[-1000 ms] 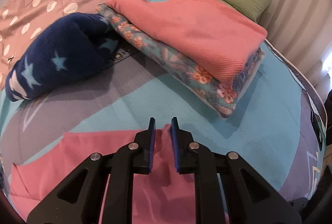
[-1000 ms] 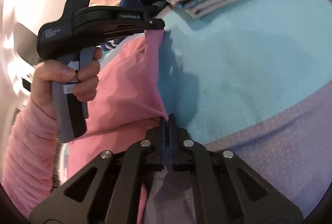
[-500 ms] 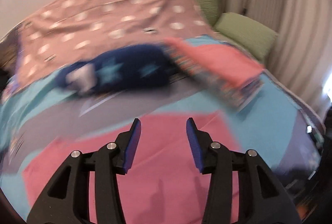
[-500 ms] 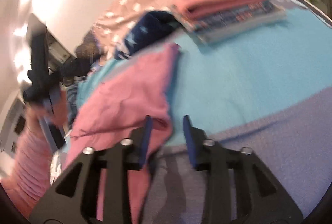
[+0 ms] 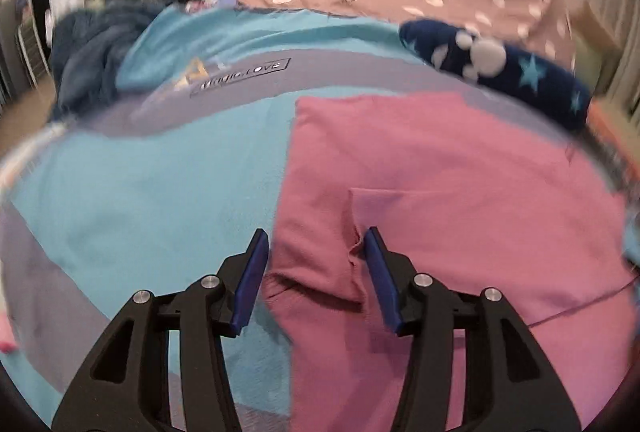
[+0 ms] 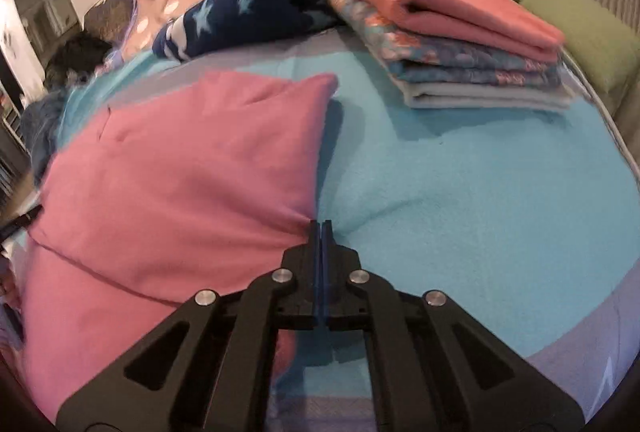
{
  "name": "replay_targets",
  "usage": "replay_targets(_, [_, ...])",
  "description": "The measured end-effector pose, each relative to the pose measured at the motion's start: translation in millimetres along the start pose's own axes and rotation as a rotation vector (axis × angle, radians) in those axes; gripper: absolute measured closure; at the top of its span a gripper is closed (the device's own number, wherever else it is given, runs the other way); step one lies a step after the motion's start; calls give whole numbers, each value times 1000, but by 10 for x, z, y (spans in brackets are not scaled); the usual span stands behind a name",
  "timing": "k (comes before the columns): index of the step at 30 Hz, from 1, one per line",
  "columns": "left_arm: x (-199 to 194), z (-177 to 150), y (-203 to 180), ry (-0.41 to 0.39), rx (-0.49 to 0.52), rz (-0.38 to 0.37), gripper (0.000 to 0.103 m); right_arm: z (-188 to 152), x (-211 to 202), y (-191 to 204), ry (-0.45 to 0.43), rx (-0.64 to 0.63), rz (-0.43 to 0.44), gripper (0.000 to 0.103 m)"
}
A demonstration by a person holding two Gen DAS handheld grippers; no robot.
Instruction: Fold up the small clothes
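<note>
You have the pink garment (image 6: 180, 167) spread on the blue and grey blanket (image 6: 460, 183), and by the look of it one fold is in: a doubled edge runs down its right side in the right wrist view, and a smaller flap lies on top in the left wrist view. Your right gripper (image 6: 321, 226) has its jaws pressed together at the near right corner of the cloth; they seem to pinch that corner, though the blades hide the contact. Your left gripper (image 5: 314, 244) has its jaws spread wide, straddling a rumpled near edge of the garment without gripping it. At the far right, a stack of folded clothes (image 6: 460, 43) counts as finished work. A navy star-patterned piece (image 6: 248, 15) lies bunched beside it, probably next. I judge the pink piece about half done: another fold, then onto the stack.
</note>
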State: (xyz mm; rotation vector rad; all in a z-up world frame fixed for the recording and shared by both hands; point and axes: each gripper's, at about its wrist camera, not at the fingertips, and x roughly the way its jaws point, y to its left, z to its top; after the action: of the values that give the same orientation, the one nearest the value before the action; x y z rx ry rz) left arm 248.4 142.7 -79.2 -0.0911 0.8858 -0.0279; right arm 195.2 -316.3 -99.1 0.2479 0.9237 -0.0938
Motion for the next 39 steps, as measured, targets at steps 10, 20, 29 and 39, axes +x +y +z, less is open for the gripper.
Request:
replay_targets(10, [-277, -119, -67, -36, 106, -122, 53, 346, -149, -204, -13, 109, 29, 95])
replay_targets(20, [-111, 125, -241, -1, 200, -154, 68, 423, -159, 461, -54, -93, 85, 78])
replay_targets(29, [-119, 482, -306, -60, 221, -229, 102, 413, -119, 314, -71, -46, 57, 73])
replay_targets(39, [237, 541, -9, 46, 72, -214, 98, 353, -15, 88, -51, 4, 32, 67])
